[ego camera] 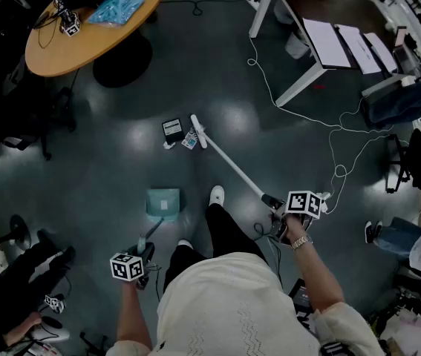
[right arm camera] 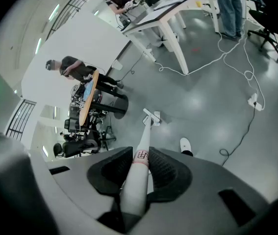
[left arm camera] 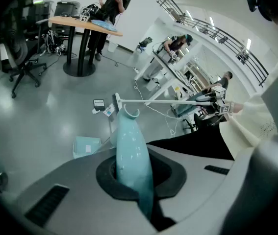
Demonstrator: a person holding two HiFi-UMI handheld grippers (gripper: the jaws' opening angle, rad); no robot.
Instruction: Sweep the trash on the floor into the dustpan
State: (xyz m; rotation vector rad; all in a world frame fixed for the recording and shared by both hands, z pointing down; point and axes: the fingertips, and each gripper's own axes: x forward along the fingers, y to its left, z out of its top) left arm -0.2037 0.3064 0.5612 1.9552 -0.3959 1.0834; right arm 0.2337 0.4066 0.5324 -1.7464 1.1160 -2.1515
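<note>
A teal dustpan (ego camera: 163, 202) rests on the dark floor in front of my left foot. Its teal handle (left arm camera: 131, 151) is clamped in my left gripper (ego camera: 142, 262), which is shut on it. My right gripper (ego camera: 277, 217) is shut on the white broom pole (right arm camera: 139, 168). The pole slants away to the broom head (ego camera: 198, 131) on the floor. Beside the head lie a black box (ego camera: 172, 130), a small coloured packet (ego camera: 189, 141) and a white scrap (ego camera: 168, 145). The trash sits beyond the dustpan, apart from it.
A round wooden table (ego camera: 84, 21) stands at the far left and a white desk (ego camera: 299, 43) at the far right. White cables (ego camera: 329, 124) trail across the floor on the right. My white shoe (ego camera: 216, 195) is between dustpan and pole. Chairs and people line both sides.
</note>
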